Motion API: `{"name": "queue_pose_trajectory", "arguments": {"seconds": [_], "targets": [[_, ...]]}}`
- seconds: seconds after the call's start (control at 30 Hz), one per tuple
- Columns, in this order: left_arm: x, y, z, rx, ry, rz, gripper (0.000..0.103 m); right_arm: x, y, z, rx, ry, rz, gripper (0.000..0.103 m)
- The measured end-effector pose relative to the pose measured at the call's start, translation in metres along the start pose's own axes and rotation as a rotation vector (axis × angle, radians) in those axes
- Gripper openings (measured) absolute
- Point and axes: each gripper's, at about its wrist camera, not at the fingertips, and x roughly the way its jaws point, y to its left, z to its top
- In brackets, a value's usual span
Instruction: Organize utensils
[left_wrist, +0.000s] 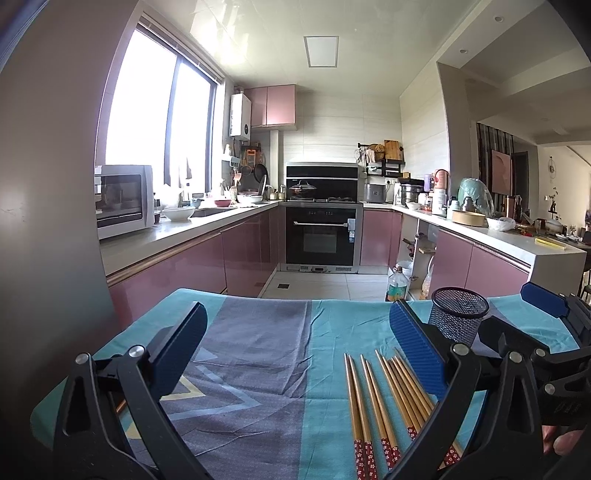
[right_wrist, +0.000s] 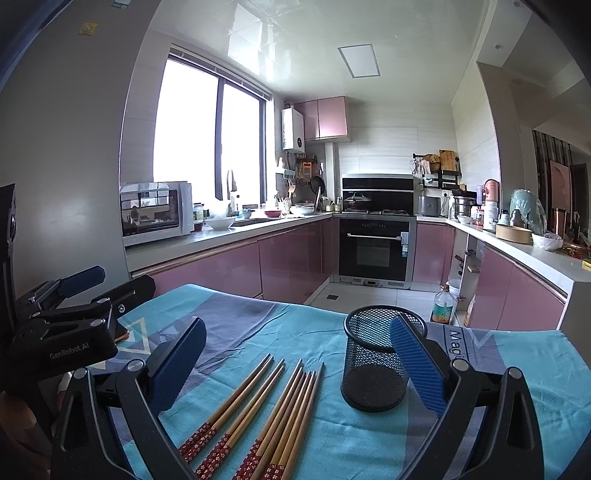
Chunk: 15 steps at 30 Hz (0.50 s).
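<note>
Left wrist view: the left gripper (left_wrist: 295, 343) has its fingers spread wide, holding nothing, above the teal tablecloth (left_wrist: 258, 369). The chopsticks (left_wrist: 388, 402) lie flat beside its right finger; the mesh cup (left_wrist: 458, 314) stands upright beyond.

Right wrist view: the right gripper (right_wrist: 297, 354) is likewise spread and empty (chopsticks (right_wrist: 266, 413) between its fingers, mesh cup (right_wrist: 376, 365) just right of them).
</note>
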Motion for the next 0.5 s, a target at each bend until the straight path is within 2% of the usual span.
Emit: {"name": "queue_pose_trajectory", "arguments": {"seconds": [0.5], "targets": [[0.0017,-0.0003,-0.0011,0.001,0.002,0.0,0.097,0.0017,-0.0017,0.0025,-0.001,0.0,0.004,0.096]]}}
